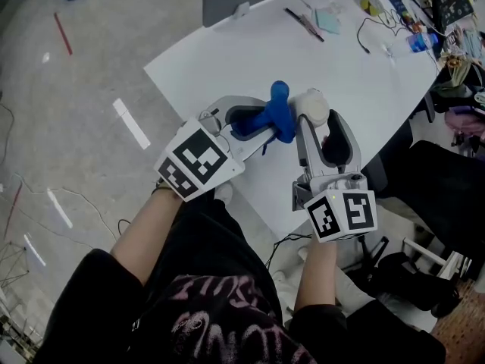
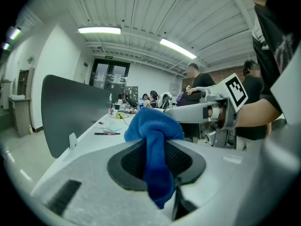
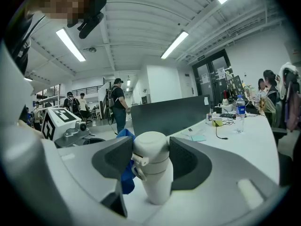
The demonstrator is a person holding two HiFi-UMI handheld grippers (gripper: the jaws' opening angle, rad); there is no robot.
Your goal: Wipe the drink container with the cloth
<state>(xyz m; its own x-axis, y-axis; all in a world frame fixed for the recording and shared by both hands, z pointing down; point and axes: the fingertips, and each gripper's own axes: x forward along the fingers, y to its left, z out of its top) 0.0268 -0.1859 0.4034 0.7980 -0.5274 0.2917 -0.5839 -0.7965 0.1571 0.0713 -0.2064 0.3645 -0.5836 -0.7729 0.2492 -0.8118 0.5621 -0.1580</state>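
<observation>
A white drink container (image 3: 153, 171) with a lid stands upright between the jaws of my right gripper (image 3: 151, 160), whose pads press on its two sides. From above, the container (image 1: 312, 108) sits at the tip of that gripper (image 1: 314, 120). My left gripper (image 2: 157, 161) is shut on a blue cloth (image 2: 156, 147) that bunches above the jaws and hangs below them. In the head view the cloth (image 1: 276, 114) lies against the left side of the container, carried by my left gripper (image 1: 254, 121). The cloth (image 3: 126, 173) also shows behind the container in the right gripper view.
The white table (image 1: 227, 63) holds pens (image 1: 303, 23), a pale blue pad (image 1: 328, 20) and cables at its far end. A dark partition (image 2: 70, 109) stands along the table. A water bottle (image 3: 240, 112) stands far off; people stand in the background.
</observation>
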